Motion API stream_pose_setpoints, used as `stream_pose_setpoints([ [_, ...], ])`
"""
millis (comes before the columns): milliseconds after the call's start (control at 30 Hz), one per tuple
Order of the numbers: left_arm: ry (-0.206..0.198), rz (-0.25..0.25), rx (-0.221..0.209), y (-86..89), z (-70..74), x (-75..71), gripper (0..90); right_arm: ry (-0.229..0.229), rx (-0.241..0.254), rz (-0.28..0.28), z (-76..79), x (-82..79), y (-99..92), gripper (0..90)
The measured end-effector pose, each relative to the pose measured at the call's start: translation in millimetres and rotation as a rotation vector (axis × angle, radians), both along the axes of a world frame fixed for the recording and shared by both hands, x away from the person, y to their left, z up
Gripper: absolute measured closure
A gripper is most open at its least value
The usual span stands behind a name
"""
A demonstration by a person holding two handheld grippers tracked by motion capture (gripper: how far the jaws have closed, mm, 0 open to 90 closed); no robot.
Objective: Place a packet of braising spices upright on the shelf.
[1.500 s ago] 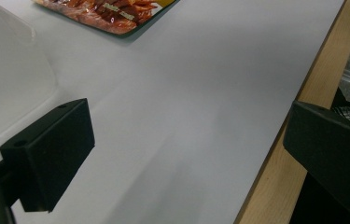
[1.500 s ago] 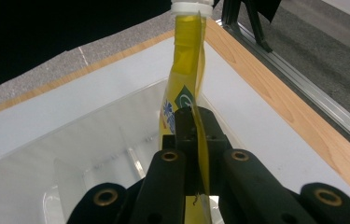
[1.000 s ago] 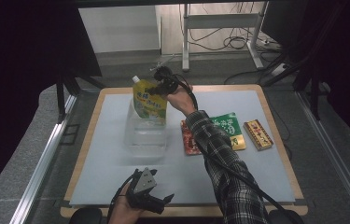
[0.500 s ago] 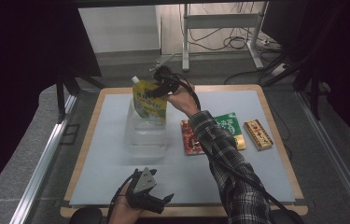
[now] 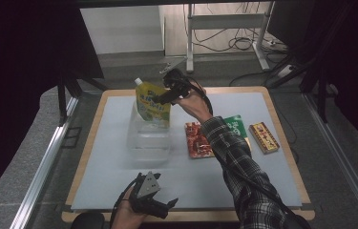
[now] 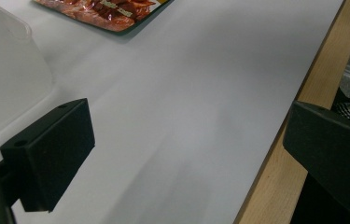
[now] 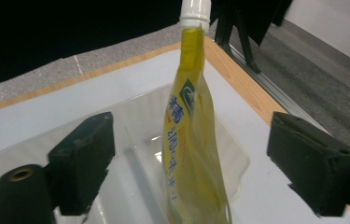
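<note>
Clear plastic tub (image 5: 149, 136) near the middle of the counter (image 5: 262, 181). Yellow spouted drink pouch (image 5: 152, 102), white cap up, stands upright in the tub's far end; a second ago it hung just above the tub, pinched by the right tongs (image 5: 163, 98). Right tongs now spread wide, one jaw to each side of the pouch, not touching it. Left tongs (image 5: 160, 206) at the counter's near edge, nearer than the tub, unmoved, jaws spread over bare counter. Red snack packet (image 5: 198, 140), green packet (image 5: 236, 126) and small box (image 5: 264, 137) lie right of the tub, as before.
</note>
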State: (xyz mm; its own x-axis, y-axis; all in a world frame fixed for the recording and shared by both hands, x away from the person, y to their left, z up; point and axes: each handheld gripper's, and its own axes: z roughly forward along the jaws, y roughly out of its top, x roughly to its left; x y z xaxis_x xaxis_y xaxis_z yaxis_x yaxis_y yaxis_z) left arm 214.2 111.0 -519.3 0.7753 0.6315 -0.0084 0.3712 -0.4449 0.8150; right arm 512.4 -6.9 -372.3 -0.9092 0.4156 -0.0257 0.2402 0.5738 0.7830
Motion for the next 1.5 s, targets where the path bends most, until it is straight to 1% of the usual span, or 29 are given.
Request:
stream_pose_setpoints([
  [67, 0.000, 0.000, 0.000, -0.1, -0.1, -0.1, 1.8, -0.004, 0.004, 0.005, 0.5, -0.5, -1.5, 11.9],
  [167, 0.000, -0.002, 0.004, -0.7, -0.3, -0.1, 1.8, -0.007, 0.015, 0.018, 2.0, -4.1, -5.5, 6.9],
  [200, 0.000, -0.003, 0.004, -0.8, -0.4, -0.2, 1.8, -0.004, 0.015, 0.021, 2.3, -5.5, -6.2, 4.9],
  [233, 0.000, -0.003, 0.004, -0.8, -0.4, -0.2, 1.8, -0.011, 0.012, 0.019, 2.1, -6.6, -6.8, 3.1],
  [367, 0.000, -0.004, 0.006, -1.1, -0.7, -0.3, 1.8, -0.024, 0.001, 0.011, 2.9, -12.5, -10.0, 0.6],
  [500, -0.002, -0.004, 0.007, -1.3, -0.8, -0.3, 1.8, -0.031, -0.001, 0.013, 3.6, -15.8, -14.0, 0.0],
  [633, -0.003, -0.006, 0.010, -1.4, -1.0, -0.4, 1.8, -0.038, -0.021, 0.017, 4.0, -19.9, -20.7, 0.0],
  [733, -0.002, -0.006, 0.010, -1.4, -1.1, -0.4, 1.8, -0.040, -0.031, 0.018, 2.9, -22.7, -28.3, 0.0],
  [833, -0.002, -0.006, 0.009, -1.4, -1.2, -0.5, 1.8, -0.045, -0.028, 0.020, 2.2, -24.6, -33.1, 0.0],
  [867, -0.002, -0.006, 0.010, -1.4, -1.2, -0.4, 1.8, -0.049, -0.032, 0.021, 1.7, -26.2, -38.3, 0.0],
  [1000, -0.002, -0.009, 0.017, -1.7, -1.5, -0.3, 1.8, -0.032, -0.021, 0.026, 0.8, -28.9, -45.7, 0.0],
  [1100, -0.002, -0.011, 0.019, -2.1, -1.8, -0.4, 1.8, -0.028, -0.029, 0.030, -0.7, -32.4, -51.9, 0.0],
  [1167, -0.003, -0.010, 0.018, -2.2, -1.7, -0.5, 1.8, -0.024, -0.024, 0.033, -1.8, -35.0, -56.2, 0.0],
  [1233, -0.005, -0.008, 0.015, -2.1, -1.7, -0.5, 1.8, -0.010, -0.025, 0.029, -3.0, -38.9, -62.7, 0.0],
  [1333, -0.006, -0.004, 0.008, -2.0, -1.6, -0.5, 1.8, -0.011, -0.027, 0.021, -3.7, -41.6, -67.2, 0.0],
  [1433, -0.007, -0.004, 0.005, -1.7, -1.6, -0.4, 1.8, -0.006, -0.010, 0.017, -6.0, -45.9, -77.2, 0.0],
  [1500, -0.008, -0.003, 0.007, -1.9, -1.8, -0.4, 1.8, -0.008, -0.008, 0.014, -6.8, -46.9, -79.5, 0.0],
])
